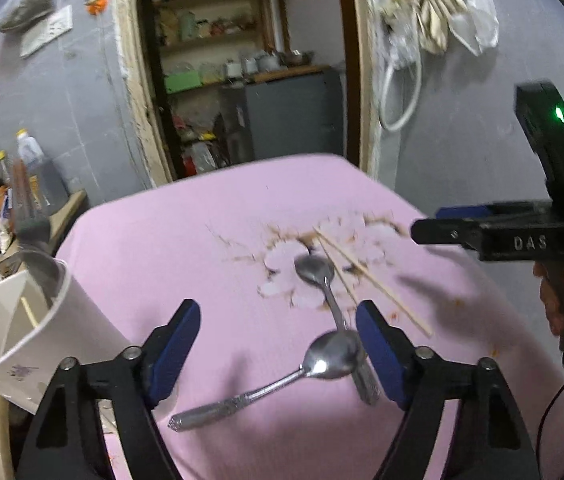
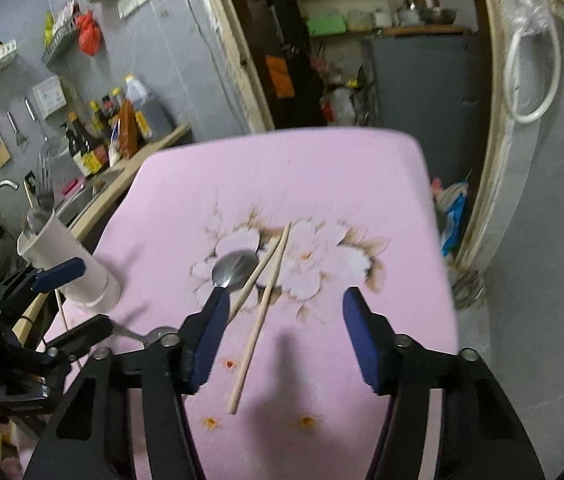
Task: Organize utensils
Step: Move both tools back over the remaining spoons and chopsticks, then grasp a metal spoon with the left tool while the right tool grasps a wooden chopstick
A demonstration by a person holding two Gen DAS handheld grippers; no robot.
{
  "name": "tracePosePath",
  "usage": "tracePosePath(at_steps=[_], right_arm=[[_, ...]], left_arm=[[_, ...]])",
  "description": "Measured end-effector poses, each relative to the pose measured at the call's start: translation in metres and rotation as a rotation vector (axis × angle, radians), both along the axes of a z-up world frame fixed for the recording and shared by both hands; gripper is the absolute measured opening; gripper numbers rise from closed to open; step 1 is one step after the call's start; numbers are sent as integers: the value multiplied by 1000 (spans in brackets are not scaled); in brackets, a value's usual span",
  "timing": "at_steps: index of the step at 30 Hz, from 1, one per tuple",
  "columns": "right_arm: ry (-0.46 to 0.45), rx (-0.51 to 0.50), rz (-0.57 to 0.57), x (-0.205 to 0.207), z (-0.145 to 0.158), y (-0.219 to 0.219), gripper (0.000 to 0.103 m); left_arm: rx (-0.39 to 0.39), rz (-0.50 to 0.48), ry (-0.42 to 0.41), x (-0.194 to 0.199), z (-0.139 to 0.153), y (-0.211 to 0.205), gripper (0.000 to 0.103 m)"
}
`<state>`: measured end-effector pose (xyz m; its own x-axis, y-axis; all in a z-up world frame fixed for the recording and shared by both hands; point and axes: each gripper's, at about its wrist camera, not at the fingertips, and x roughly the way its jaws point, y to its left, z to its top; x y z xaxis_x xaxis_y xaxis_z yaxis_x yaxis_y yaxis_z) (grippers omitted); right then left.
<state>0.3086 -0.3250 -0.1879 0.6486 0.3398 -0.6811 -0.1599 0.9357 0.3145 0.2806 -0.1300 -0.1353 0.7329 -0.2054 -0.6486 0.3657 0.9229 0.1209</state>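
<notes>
Spoons cross between the wide-open, empty jaws of the left hand-held gripper (image 1: pixel 278 344): near spoon (image 1: pixel 282 380) over far spoon (image 1: pixel 322 280). Chopsticks (image 2: pixel 260 308) lie ahead of the right hand-held gripper (image 2: pixel 282 332), also spread and empty. White holder (image 1: pixel 22 320) stands left on the pink worktop (image 1: pixel 202 248).

Both grippers hovering, fingers spread wide.
The black left gripper with blue pads (image 1: pixel 278 344) is pointing toward twelve o'clock; the matching black right gripper (image 2: pixel 286 334) is doing likewise.
</notes>
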Motion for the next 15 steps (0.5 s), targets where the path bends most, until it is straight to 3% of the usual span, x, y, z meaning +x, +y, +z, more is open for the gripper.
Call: tracePosePath(at_steps=[4, 9, 15], right_arm=[[55, -6, 49, 8, -13, 15, 40], [101, -12, 85, 16, -23, 27, 33], [163, -61, 115, 24, -33, 44, 29]], left_arm=[[65, -30, 65, 5, -15, -4, 63], [71, -66, 167, 10, -31, -1, 60], [133, -112, 211, 11, -44, -5, 50]])
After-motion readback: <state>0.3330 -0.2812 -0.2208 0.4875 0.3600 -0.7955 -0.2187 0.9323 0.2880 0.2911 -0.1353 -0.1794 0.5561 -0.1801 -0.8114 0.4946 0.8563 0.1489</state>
